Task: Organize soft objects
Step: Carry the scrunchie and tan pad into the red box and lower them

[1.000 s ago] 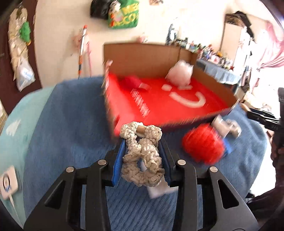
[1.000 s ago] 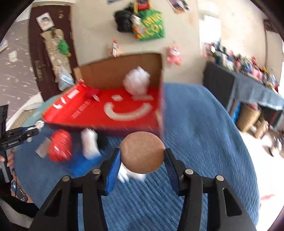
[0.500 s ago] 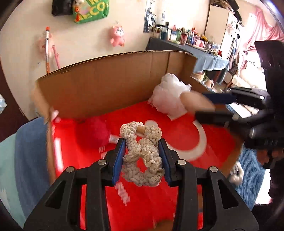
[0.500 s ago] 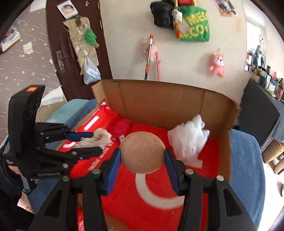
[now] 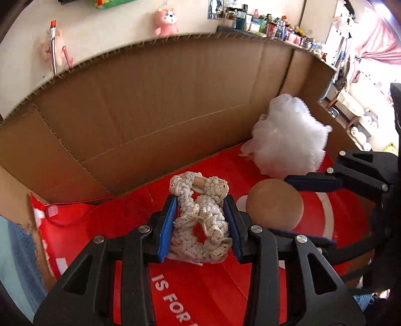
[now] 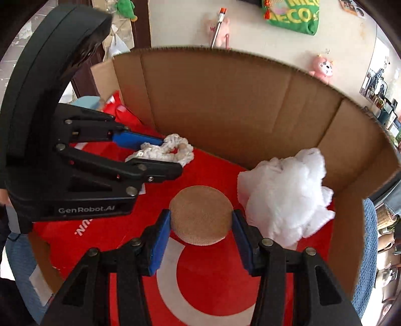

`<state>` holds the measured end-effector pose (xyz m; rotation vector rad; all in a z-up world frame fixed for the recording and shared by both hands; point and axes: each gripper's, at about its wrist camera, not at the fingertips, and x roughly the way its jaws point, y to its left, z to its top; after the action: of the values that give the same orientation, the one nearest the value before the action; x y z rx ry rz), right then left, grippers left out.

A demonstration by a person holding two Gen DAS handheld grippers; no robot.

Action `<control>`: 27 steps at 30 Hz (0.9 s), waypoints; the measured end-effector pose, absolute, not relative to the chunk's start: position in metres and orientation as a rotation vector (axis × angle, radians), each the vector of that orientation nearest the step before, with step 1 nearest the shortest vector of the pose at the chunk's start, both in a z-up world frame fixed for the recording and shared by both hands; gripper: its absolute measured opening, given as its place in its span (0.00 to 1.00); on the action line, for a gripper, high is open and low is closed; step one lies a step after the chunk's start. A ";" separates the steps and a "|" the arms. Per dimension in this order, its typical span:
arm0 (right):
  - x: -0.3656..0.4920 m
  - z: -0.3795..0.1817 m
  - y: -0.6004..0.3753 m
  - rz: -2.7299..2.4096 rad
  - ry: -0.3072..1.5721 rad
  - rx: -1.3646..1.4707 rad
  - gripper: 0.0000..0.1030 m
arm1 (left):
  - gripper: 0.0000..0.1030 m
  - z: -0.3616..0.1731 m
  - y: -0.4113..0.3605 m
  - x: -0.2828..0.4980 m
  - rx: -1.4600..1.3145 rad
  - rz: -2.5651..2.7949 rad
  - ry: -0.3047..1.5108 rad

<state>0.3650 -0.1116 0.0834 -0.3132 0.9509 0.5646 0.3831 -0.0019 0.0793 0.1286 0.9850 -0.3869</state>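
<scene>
My left gripper (image 5: 200, 223) is shut on a cream crocheted rope toy (image 5: 200, 225) with a wooden bead, held low over the red floor of the cardboard box (image 5: 150, 112). My right gripper (image 6: 200, 225) is shut on a round tan cork ball (image 6: 200, 215), also inside the box (image 6: 250, 105). In the left wrist view the cork ball (image 5: 274, 204) and right gripper (image 5: 293, 208) sit just right of my left gripper. In the right wrist view the left gripper (image 6: 160, 155) and rope toy (image 6: 165, 150) are at left. A white fluffy stuffing clump (image 5: 288, 140) lies in the far right corner.
The box has tall brown walls at the back and sides and a red printed floor (image 6: 213, 275). The white clump (image 6: 285, 195) lies just right of my right gripper. Blue bedding (image 6: 368, 250) shows outside the box. Plush toys hang on the wall (image 5: 165, 17).
Both grippers have moved from over the blue bedding into the box and lower toward its red floor, each still holding its object. They now sit side by side.
</scene>
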 end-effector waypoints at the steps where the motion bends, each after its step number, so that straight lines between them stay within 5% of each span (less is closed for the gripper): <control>1: 0.367 0.081 -0.109 0.565 0.955 -0.320 0.51 | 0.35 0.077 -0.002 0.385 0.125 -0.382 0.993; 27: 0.371 0.060 -0.085 0.538 0.996 -0.374 0.52 | 0.36 0.057 -0.011 0.396 0.122 -0.362 1.044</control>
<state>0.3713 -0.0847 0.0600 -0.3738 0.9957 0.5380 0.3955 -0.0109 0.0574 0.1215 1.0444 -0.3617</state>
